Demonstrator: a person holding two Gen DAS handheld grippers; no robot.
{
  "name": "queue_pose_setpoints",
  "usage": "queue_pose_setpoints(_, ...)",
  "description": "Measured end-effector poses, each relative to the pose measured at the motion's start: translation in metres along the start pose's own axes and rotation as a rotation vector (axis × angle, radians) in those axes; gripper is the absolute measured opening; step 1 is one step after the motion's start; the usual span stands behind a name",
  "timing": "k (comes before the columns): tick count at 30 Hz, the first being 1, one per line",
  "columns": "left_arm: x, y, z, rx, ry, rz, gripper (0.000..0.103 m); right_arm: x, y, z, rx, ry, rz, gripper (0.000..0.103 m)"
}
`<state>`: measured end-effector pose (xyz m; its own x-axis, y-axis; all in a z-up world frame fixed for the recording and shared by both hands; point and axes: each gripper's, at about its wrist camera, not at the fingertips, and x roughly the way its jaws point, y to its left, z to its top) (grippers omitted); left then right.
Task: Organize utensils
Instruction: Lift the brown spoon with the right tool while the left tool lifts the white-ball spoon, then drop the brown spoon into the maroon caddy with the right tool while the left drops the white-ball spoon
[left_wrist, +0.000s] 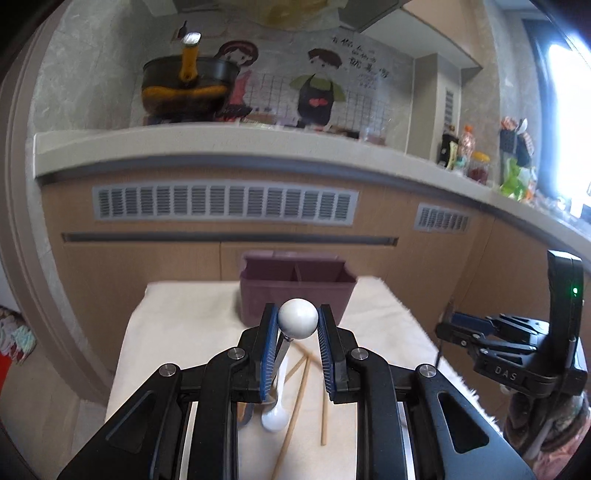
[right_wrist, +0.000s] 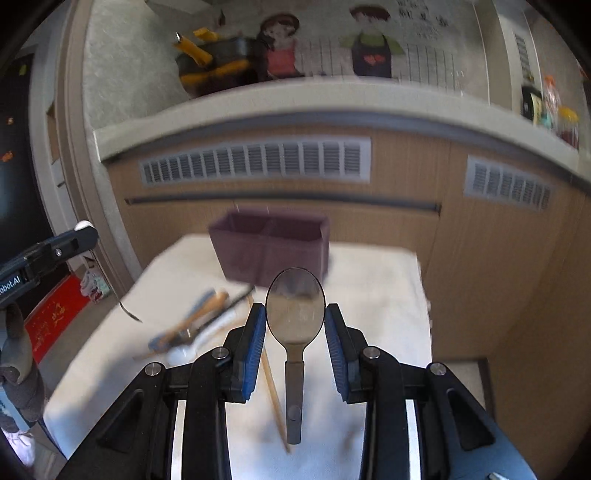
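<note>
Now the left tool (left_wrist: 297, 321) clamps a white-bowled spoon (left_wrist: 297, 318) and the right tool (right_wrist: 295, 314) grips a metal spoon (right_wrist: 295, 308), both above the table (right_wrist: 369, 295).

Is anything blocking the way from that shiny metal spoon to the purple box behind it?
Nothing visible does. The metal spoon sits between the pads of the right hand-held gripper, above the white cloth. The purple two-compartment plastic box stands open-topped just beyond, its compartments seemingly empty.
</note>
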<state>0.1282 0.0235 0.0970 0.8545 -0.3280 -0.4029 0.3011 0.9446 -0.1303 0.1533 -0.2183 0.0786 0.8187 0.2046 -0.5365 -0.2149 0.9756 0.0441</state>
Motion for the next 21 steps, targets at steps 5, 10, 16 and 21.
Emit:
queue_pose_setpoints(5, -0.001, 0.002, 0.074, 0.013, -0.097, -0.041, 0.022, -0.017, 0.013, 0.085, -0.075, -0.182, -0.030, 0.031)
queue_pose_setpoints(10, 0.020, 0.010, 0.133, 0.017, -0.174, -0.043, 0.022, -0.007, 0.020, 0.152, -0.094, -0.296, -0.053, 0.031)
queue_pose_setpoints(16, 0.081, 0.032, 0.162, -0.046, -0.163, -0.090, 0.022, 0.041, 0.019, 0.178, -0.080, -0.301, -0.055, 0.031)
queue_pose_setpoints(21, 0.145, 0.048, 0.148, -0.109, -0.079, -0.131, 0.022, 0.099, 0.011, 0.170, -0.061, -0.215, -0.052, 0.031)
